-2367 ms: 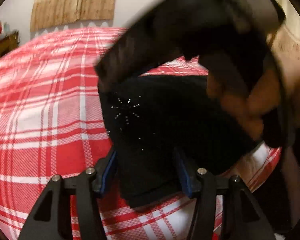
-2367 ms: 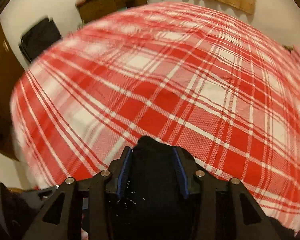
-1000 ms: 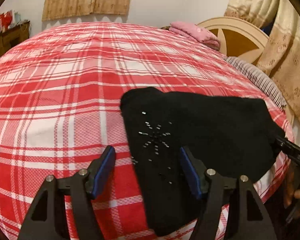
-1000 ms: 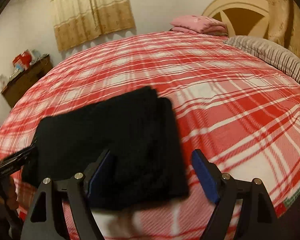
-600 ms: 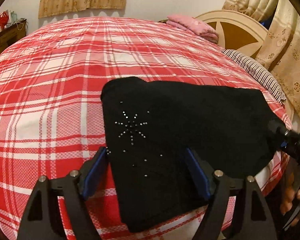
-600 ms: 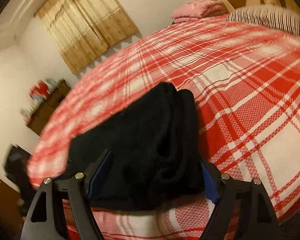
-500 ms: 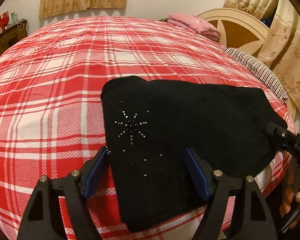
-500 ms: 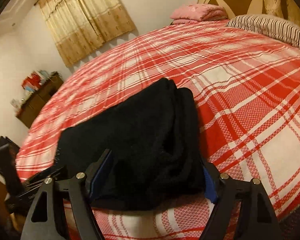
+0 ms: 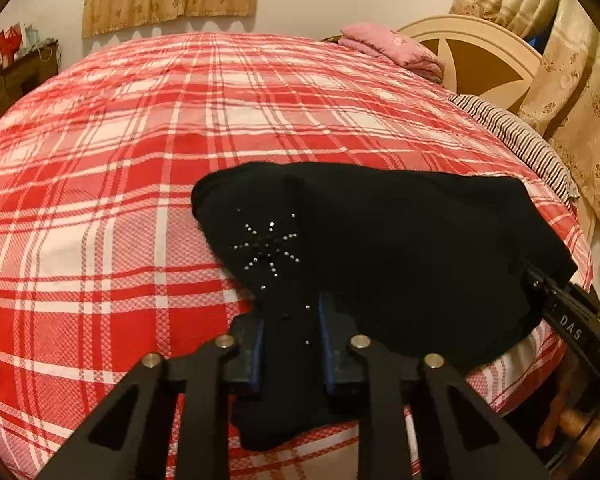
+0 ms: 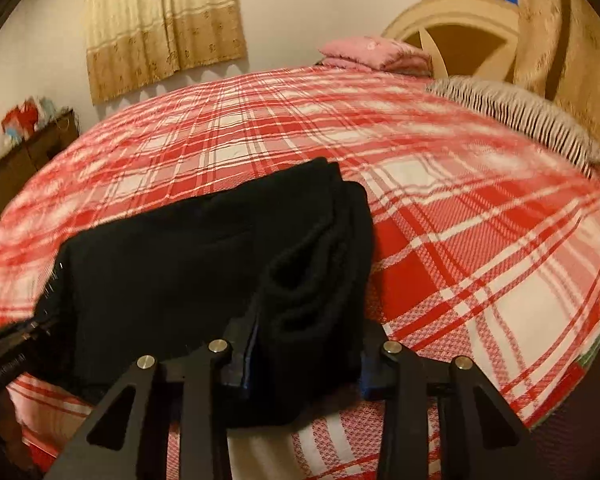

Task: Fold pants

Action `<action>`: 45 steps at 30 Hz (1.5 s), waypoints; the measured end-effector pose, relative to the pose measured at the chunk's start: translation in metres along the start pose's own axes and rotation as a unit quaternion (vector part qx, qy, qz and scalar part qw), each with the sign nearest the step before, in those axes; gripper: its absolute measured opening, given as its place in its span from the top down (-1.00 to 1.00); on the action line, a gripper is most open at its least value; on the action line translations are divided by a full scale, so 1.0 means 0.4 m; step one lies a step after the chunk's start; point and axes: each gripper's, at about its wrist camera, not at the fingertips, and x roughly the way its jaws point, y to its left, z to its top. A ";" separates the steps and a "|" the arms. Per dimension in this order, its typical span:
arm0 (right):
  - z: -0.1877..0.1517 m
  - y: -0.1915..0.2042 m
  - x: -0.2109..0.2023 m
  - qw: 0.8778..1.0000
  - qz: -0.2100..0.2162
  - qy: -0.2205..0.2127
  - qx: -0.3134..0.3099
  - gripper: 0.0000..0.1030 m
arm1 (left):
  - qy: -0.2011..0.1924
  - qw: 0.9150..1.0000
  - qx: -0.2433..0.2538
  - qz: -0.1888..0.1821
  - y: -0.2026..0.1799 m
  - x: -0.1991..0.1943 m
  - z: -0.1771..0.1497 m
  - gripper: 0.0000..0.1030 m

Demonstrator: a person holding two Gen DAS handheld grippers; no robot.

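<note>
The black pants (image 9: 400,248), already folded into a thick bundle, lay near the front edge of the bed (image 9: 140,160) on its red plaid cover, one end overhanging slightly. The left tongs (image 9: 291,344) had just been closing and were clamped on the end with the rhinestone star (image 9: 269,246); the right tongs (image 10: 306,354) had also just been closing and pinched the stacked layers at the other end. The main risk looked to be an uneven grip: the right tongs held several loose rolls of cloth, and if only the upper layers were caught, lifting would probably let the lower ones sag out and undo the fold. Pulling the two ends apart or raising them at different rates could skew the bundle, and, being so near the edge, any dropped layer might slide off the bed.
</note>
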 end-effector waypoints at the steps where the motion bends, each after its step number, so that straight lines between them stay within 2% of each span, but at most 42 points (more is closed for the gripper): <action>1: -0.004 0.015 -0.008 1.000 -0.012 -0.007 -0.018 0.29 | -0.003 1.000 0.002 0.002 -0.002 -0.004 -0.001 0.59; 3: -0.009 0.038 -0.027 0.999 -0.028 -0.022 -0.041 0.30 | -0.009 1.000 0.002 0.006 -0.001 -0.011 -0.001 0.59; 6: -0.009 0.040 -0.033 0.998 -0.029 -0.027 -0.042 0.30 | -0.014 1.000 -0.011 -0.003 0.011 -0.018 -0.001 0.60; 10: 0.002 0.017 -0.039 1.000 -0.005 -0.021 -0.016 0.31 | -0.028 0.999 -0.010 -0.017 0.015 -0.036 0.004 0.60; 15: 0.018 0.029 -0.077 0.999 0.010 -0.034 -0.017 0.32 | -0.039 0.998 -0.023 -0.035 0.033 -0.058 0.022 0.60; 22: 0.034 0.079 -0.125 0.998 0.040 -0.049 -0.029 0.32 | -0.057 0.997 -0.032 -0.030 0.064 -0.093 0.036 0.63; 27: 0.055 0.136 -0.162 0.995 0.065 -0.063 -0.051 0.32 | -0.069 0.996 -0.044 -0.027 0.112 -0.126 0.035 0.67; 36: 0.089 0.312 -0.193 0.983 0.113 -0.088 -0.117 0.32 | -0.085 0.991 -0.099 0.000 0.261 -0.170 0.022 0.70; 41: 0.070 0.346 -0.165 0.982 0.139 -0.065 -0.109 0.33 | -0.088 0.990 -0.111 0.014 0.331 -0.197 -0.009 0.70; 45: 0.029 0.337 -0.127 0.985 0.138 -0.035 -0.099 0.33 | -0.066 0.991 -0.117 0.013 0.354 -0.179 -0.042 0.70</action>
